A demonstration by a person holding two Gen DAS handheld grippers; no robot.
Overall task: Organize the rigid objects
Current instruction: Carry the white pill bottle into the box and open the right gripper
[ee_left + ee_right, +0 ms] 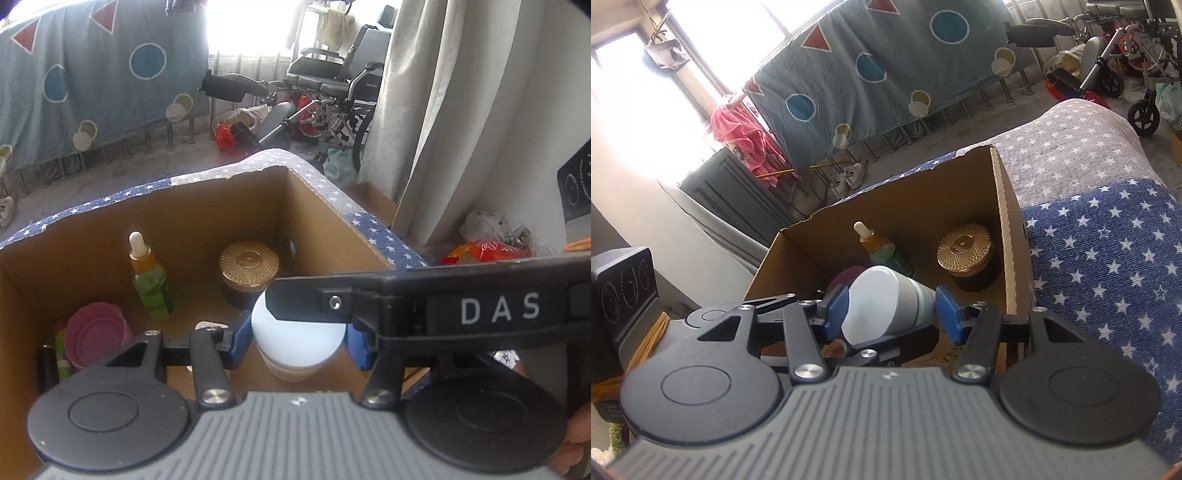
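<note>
Both grippers pinch one white-lidded jar (295,339) over the open cardboard box (332,206) — the left gripper (295,341) and the right gripper (892,314) press its smooth sides. It looks rigid, light and probably slippery; the straight body suits gripping best. Below stand a dropper bottle (151,280), gold-lidded jar (248,271) and pink cup (96,332) — little free floor.

Bright daylight pours through the windows (713,33) behind a blue patterned sheet (92,74) hung over a railing, with a wheelchair (332,96) on the grey floor (155,166) beside pale curtains (443,110).
</note>
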